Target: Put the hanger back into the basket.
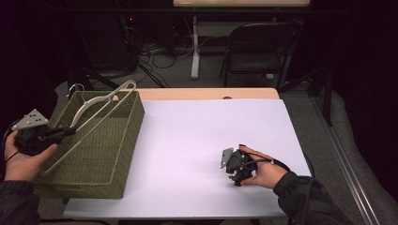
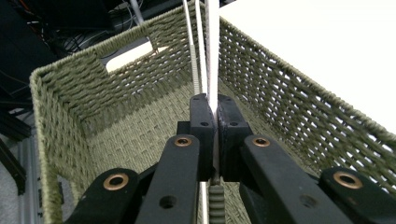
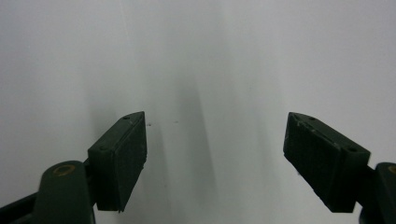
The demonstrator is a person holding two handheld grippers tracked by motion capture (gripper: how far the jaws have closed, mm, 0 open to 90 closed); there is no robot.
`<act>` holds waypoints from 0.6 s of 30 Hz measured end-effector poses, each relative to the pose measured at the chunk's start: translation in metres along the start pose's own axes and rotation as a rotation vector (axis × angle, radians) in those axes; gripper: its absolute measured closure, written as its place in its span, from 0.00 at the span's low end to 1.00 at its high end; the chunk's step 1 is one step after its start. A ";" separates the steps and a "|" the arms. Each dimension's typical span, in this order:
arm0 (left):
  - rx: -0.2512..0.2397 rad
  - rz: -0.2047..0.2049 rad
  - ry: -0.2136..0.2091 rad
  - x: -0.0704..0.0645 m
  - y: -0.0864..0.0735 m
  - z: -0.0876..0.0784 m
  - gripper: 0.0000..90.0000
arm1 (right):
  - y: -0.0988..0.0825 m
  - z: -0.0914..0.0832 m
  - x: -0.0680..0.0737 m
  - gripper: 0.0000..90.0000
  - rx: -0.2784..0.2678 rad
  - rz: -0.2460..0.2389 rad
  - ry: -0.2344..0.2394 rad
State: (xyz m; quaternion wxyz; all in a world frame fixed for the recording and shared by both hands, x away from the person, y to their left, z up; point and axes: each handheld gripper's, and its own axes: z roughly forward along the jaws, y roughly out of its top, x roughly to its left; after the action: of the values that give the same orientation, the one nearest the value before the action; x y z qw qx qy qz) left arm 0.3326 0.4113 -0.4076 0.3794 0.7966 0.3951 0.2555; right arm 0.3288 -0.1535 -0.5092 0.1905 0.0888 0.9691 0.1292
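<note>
High view, basket: a green woven rectangular basket (image 1: 101, 154) stands on the left end of the white-covered table (image 1: 197, 140), partly over its left edge.
High view, hanger: a pale, cream-coloured clothes hanger (image 1: 94, 117) lies slanted across the basket, its hook end resting on the far rim and its long bar running down toward the near left side.
Left gripper: the left gripper (image 1: 70, 131) reaches in over the basket's left rim, held in the person's left hand (image 1: 21, 159).
Left gripper view, fingers: the black fingers (image 2: 201, 119) are closed tight on the hanger's thin bars (image 2: 208, 56), which run up between them above the basket's floor.
Right gripper: the right gripper (image 1: 237, 178) rests on the bare table, well apart from the basket.
Right gripper view, fingers: the fingers (image 3: 121, 158) stand wide apart with nothing between them, just the white table surface.
</note>
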 end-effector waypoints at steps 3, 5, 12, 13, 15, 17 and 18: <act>-0.016 -0.001 -0.017 0.003 -0.009 -0.003 0.97 | -0.001 0.002 0.000 0.24 0.003 -0.003 0.003; -0.023 0.001 -0.030 0.006 -0.015 -0.005 0.97 | -0.002 0.002 0.000 0.24 0.005 0.009 0.004; 0.020 0.003 -0.055 0.009 -0.037 -0.004 0.97 | -0.001 0.003 0.001 0.24 0.010 0.011 0.009; 0.036 0.020 -0.045 0.007 -0.040 -0.001 0.97 | -0.001 0.004 0.001 0.24 0.011 0.011 0.009; 0.084 0.047 -0.027 0.003 -0.044 0.007 0.97 | 0.000 0.004 0.000 0.24 0.005 -0.006 0.008; 0.116 0.072 -0.015 0.001 -0.044 0.011 0.97 | 0.001 0.004 0.001 0.24 0.006 0.003 0.009; 0.148 0.108 -0.003 -0.002 -0.043 0.017 0.96 | 0.001 0.004 0.001 0.24 0.006 0.003 0.009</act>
State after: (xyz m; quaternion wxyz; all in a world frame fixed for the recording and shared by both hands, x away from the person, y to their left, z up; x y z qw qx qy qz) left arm 0.3245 0.4198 -0.4519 0.3058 0.8429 0.3689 0.2448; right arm 0.3299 -0.1515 -0.5128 0.1856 0.0905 0.9702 0.1268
